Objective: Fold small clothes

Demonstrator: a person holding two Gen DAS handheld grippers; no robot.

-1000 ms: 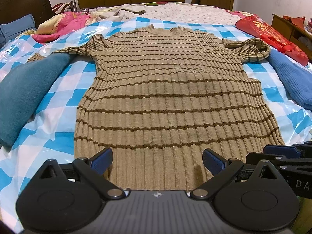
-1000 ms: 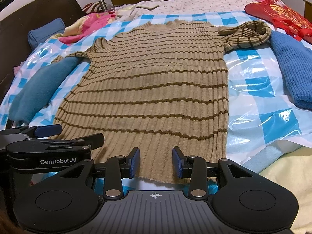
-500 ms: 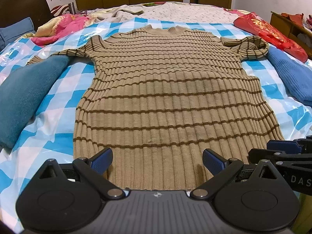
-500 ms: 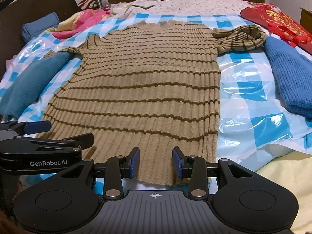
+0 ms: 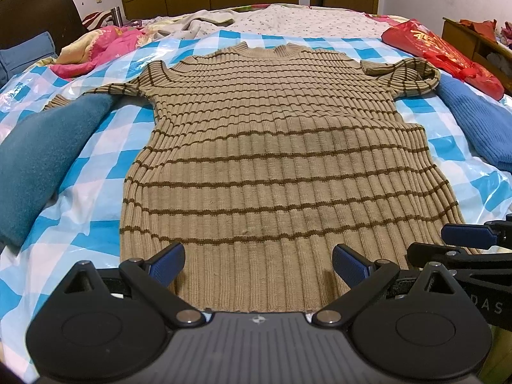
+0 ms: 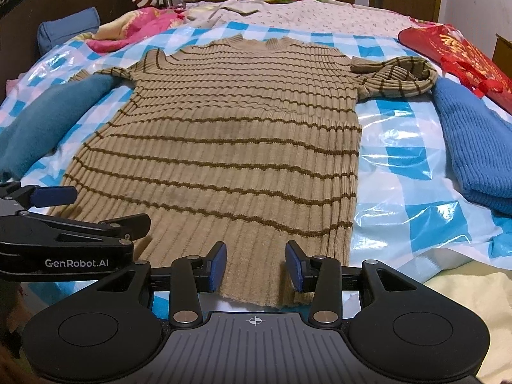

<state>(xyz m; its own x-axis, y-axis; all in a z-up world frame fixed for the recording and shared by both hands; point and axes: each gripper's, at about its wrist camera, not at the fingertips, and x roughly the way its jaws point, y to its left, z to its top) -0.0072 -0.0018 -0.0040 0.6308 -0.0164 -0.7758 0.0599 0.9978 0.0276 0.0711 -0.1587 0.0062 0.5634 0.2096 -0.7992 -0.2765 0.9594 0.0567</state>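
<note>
A tan ribbed sweater with brown stripes (image 5: 272, 160) (image 6: 230, 147) lies flat, front up, on a blue-and-white checked plastic sheet (image 5: 96, 166). Its right sleeve is doubled back on itself; its left sleeve runs under a teal garment. My left gripper (image 5: 257, 264) hovers wide open over the hem's left half. My right gripper (image 6: 256, 264) hovers over the hem's right half, its jaws opening, the blue pads clear of the knit. Each gripper shows at the edge of the other's view.
A teal garment (image 5: 41, 160) lies left of the sweater, a blue knit garment (image 6: 473, 147) right of it. A red bag (image 5: 444, 54) sits at the far right, pink bedding (image 5: 105, 44) at the far left. A dark headboard (image 5: 35, 16) stands behind.
The right gripper's jaws have spread wider and its view has rolled slightly. The left gripper stays wide open. The sweater has not moved.
</note>
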